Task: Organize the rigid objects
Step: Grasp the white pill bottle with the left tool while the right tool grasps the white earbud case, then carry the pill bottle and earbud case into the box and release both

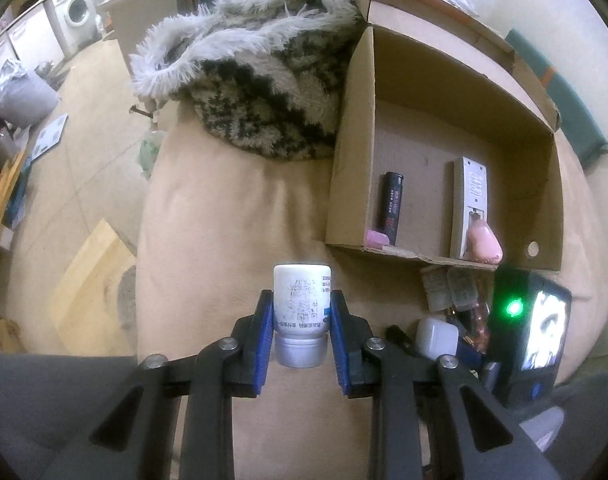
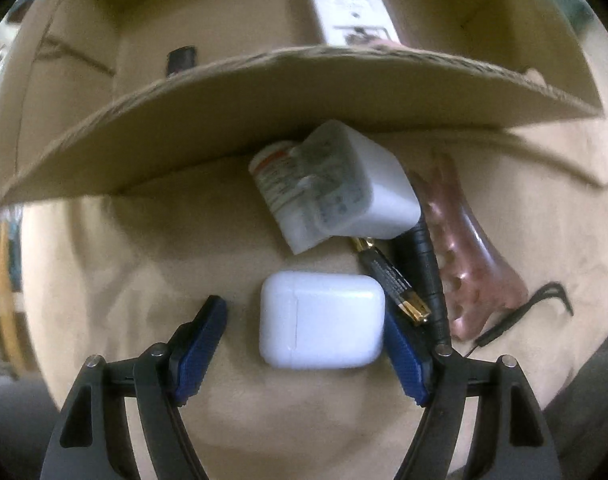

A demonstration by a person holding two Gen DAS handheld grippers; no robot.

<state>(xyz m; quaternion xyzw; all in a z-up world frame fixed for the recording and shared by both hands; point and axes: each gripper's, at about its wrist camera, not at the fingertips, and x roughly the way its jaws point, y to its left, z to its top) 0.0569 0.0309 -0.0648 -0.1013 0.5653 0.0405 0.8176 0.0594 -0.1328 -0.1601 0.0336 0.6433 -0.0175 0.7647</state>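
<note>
My left gripper [image 1: 301,300] is shut on a white bottle [image 1: 301,300] with a silver cap, held above the beige cushion, left of the cardboard box [image 1: 352,160]. The box holds a black lighter [image 1: 392,206], a white remote [image 1: 470,204], a pink eraser [image 1: 376,237] and a pink rounded object [image 1: 484,242]. My right gripper [image 2: 304,320] points down and stands open around a white earbud case [image 2: 322,320] lying on the cushion. Its right pad sits at the case's edge, while the left pad stands apart.
Past the case lie a white charger [image 2: 368,184] on a small labelled bottle [image 2: 275,180], a battery [image 2: 392,280], a black pen-like stick [image 2: 424,272], a pink hair claw [image 2: 472,248] and a black hairpin [image 2: 536,304]. The box's front wall [image 2: 304,92] overhangs them. A furry blanket [image 1: 263,80] lies behind.
</note>
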